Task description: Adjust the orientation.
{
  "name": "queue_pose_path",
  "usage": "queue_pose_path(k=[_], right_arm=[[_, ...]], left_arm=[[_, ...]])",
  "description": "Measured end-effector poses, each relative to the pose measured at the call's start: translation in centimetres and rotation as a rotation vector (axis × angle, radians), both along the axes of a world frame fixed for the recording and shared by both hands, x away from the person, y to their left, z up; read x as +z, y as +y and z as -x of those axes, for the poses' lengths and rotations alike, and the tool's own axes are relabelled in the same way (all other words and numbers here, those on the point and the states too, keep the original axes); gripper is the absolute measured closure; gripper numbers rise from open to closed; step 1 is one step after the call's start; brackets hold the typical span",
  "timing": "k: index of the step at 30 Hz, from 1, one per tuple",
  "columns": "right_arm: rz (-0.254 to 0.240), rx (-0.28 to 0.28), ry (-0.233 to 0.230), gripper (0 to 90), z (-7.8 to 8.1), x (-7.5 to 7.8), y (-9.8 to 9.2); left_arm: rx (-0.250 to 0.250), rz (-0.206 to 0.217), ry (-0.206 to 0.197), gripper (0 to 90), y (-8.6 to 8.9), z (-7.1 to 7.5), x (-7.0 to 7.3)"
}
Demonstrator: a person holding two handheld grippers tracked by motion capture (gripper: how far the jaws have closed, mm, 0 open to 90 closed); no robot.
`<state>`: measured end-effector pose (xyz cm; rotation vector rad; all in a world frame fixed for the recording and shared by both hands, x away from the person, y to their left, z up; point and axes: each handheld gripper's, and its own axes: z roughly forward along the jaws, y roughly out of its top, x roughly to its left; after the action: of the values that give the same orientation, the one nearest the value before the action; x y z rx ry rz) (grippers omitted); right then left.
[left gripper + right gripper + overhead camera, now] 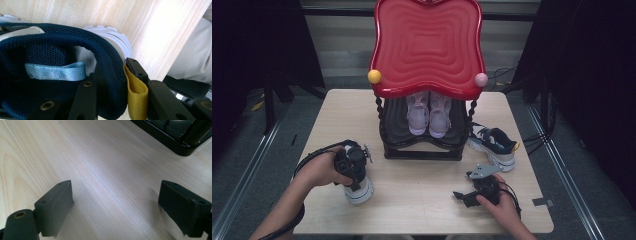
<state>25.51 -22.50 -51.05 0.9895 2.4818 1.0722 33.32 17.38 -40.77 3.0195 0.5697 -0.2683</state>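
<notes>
The left gripper (353,172) pinches the heel of a blue shoe (358,187) that stands near the front left of the table (422,200). Its jaws squeeze the collar and yellow loop (136,96). The right gripper (469,195) rests wide apart, holding nothing.

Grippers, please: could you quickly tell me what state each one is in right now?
Left gripper: closed on the heel collar of the navy sneaker.
Right gripper: open, nothing between its jaws, over the table.

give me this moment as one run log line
left claw: shut on heel collar of navy shoe | right claw: open over table | other navy shoe: beside rack
</notes>
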Motion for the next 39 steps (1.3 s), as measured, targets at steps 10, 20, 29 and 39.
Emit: queue_pose_path(k=[10,20,29,39], right_arm=[[0.000,0.001,0.000,11.7,-0.01,0.00,0.00],[0.000,0.000,0.000,11.7,0.00,0.00,0.00],[0.000,0.000,0.000,11.7,0.00,0.00,0.00],[0.000,0.001,-0.001,11.8,-0.01,0.00,0.00]], left_arm=[[0.013,-0.005,0.000,68.3,-0.47,-0.27,0.00],[0.036,-0.009,0.011,67.4,-0.57,-0.55,-0.05],[0.048,0.007,0.031,72.5,-0.26,-0.45,-0.06],[0.050,-0.005,0.026,73.0,-0.40,-0.29,0.05]])
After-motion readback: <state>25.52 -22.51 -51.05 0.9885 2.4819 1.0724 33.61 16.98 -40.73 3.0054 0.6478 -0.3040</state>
